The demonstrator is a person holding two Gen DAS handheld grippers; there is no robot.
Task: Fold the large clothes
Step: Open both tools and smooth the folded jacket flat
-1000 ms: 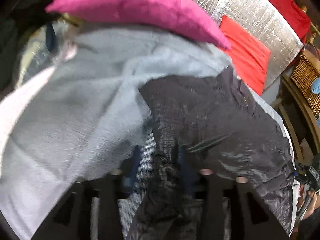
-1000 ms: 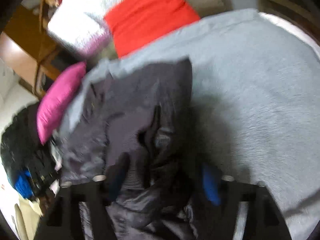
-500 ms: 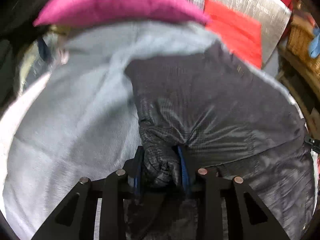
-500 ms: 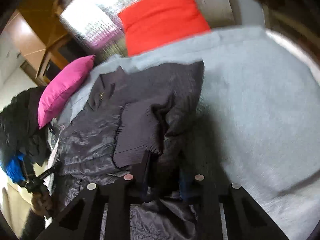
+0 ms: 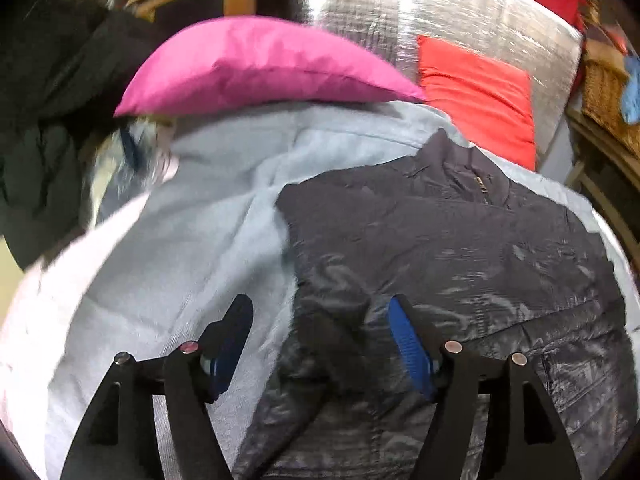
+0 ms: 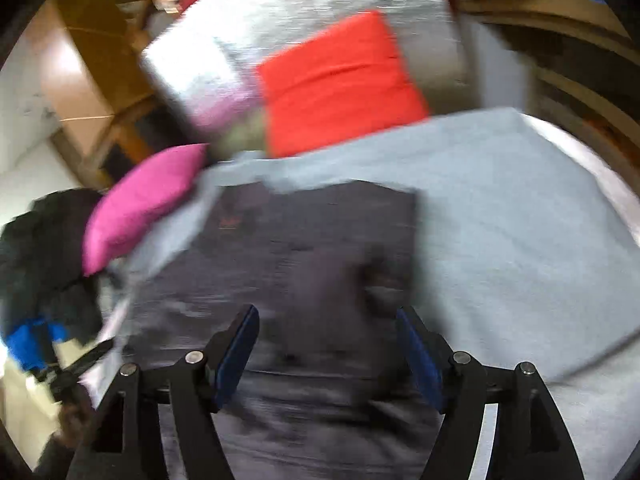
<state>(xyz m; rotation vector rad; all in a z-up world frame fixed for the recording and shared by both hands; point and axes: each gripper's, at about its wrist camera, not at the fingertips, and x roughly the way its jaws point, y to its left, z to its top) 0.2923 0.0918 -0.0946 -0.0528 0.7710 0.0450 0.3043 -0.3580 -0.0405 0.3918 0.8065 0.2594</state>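
The dark quilted jacket [image 5: 460, 248] is lying flat on a pale grey blanket [image 5: 192, 248] that is covering the bed. Its long axis is running away from both cameras: the stand-up collar with a small brass zip pull [image 5: 480, 182] is pointing toward the far end of the blanket, and the hem end is lying nearest the grippers. In the right wrist view the jacket [image 6: 312, 248] is showing as a roughly squared dark panel, blurred, with its far edge straight across.

The left gripper [image 5: 320, 332] is hovering over the jacket's left edge, its jaws opening and released; the left blue pad is over the blanket, the right one over the shiny fabric, and neither is pressing on cloth. The right gripper [image 6: 328, 340] is hanging above the jacket's near part, jaws likewise opening and released, with only the cloth below showing between them.

Beyond the jacket's collar a magenta cushion [image 5: 260, 64] is resting to the far left, and a red cushion [image 5: 480, 96] to the far right, leaning on a silver quilted panel [image 5: 440, 12]. Left of the jacket, past the blanket's edge, a heap of dark clothing [image 6: 44, 248] is lying.
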